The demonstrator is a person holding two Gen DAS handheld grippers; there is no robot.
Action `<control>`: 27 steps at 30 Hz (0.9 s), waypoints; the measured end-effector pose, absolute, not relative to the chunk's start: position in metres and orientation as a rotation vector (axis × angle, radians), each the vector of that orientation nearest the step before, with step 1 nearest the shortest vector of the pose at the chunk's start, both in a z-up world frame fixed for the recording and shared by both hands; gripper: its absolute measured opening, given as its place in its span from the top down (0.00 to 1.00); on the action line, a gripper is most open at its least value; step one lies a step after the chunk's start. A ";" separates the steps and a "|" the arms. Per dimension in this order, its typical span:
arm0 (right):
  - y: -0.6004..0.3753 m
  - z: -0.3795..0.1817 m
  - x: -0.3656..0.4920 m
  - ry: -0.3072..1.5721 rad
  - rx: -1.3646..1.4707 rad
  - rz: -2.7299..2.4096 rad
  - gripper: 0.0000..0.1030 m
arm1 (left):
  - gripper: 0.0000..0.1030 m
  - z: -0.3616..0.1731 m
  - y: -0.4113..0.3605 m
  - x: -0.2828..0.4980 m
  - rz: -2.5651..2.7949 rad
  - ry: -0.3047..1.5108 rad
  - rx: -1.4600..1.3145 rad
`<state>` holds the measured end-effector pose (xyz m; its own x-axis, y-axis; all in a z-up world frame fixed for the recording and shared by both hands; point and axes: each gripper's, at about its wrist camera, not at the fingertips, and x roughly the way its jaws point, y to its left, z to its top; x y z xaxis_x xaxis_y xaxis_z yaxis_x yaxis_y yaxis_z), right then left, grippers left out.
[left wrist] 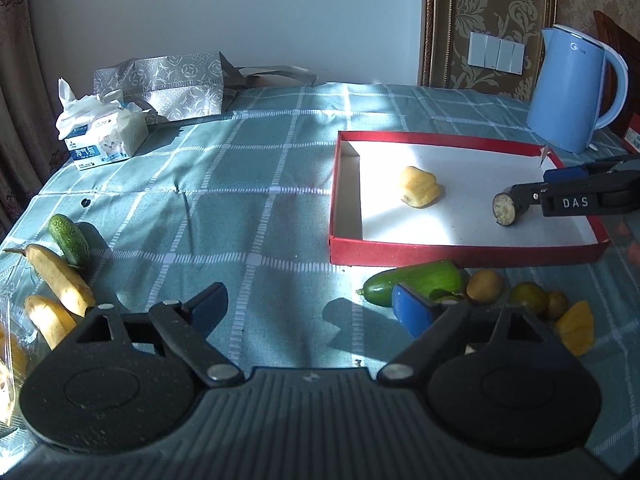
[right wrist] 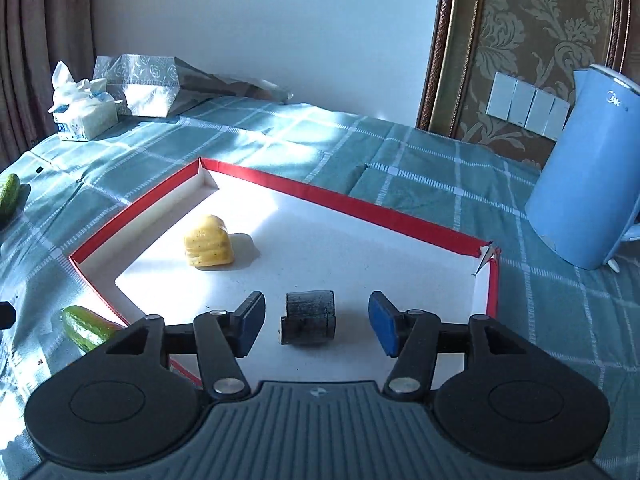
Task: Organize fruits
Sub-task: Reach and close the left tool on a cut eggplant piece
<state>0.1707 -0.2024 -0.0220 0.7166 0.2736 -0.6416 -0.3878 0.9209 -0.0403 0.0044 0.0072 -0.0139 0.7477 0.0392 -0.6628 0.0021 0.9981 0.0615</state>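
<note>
Sunlight is falling across the worktop (left wrist: 248,184), which is wearing a teal checked cloth, and a red-walled box (right wrist: 340,200) with a white floor is sitting on it near a blue kettle (left wrist: 568,88). I am holding my right gripper (right wrist: 316,322) low and level over the box's near right corner, its jaws spread wide, with a dark eggplant chunk (right wrist: 310,316) lying on the box floor between the blue pads (right wrist: 382,322) and touching neither. A yellow fruit piece (right wrist: 209,242) is resting further in, toward the box's left wall. I am keeping my left gripper (left wrist: 316,306) outside the box, hovering above the cloth, jaws also parted and gripping nothing. Just beside its right pad a cucumber (left wrist: 416,280) is lying against the box's front wall, next to small round fruits (left wrist: 486,285). Two bananas (left wrist: 60,276) and a short cucumber (left wrist: 69,238) are lying far to the left.
</note>
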 end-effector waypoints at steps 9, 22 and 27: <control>-0.249 -0.015 0.090 0.666 -0.186 0.312 0.45 | 0.15 -0.036 -0.048 -0.019 -0.283 0.700 0.324; -0.255 -0.043 0.029 0.775 -0.160 0.234 0.46 | 0.22 -0.047 -0.062 -0.012 -0.568 0.687 0.463; -0.251 -0.046 0.018 0.782 -0.170 0.219 0.46 | 0.23 -0.051 -0.066 -0.017 -0.638 0.685 0.508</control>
<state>0.0183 -0.2513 -0.0461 0.6884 0.1325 -0.7131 -0.2577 0.9637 -0.0697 -0.0173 -0.0658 -0.0512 0.6016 -0.3658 -0.7102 0.6823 0.6977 0.2185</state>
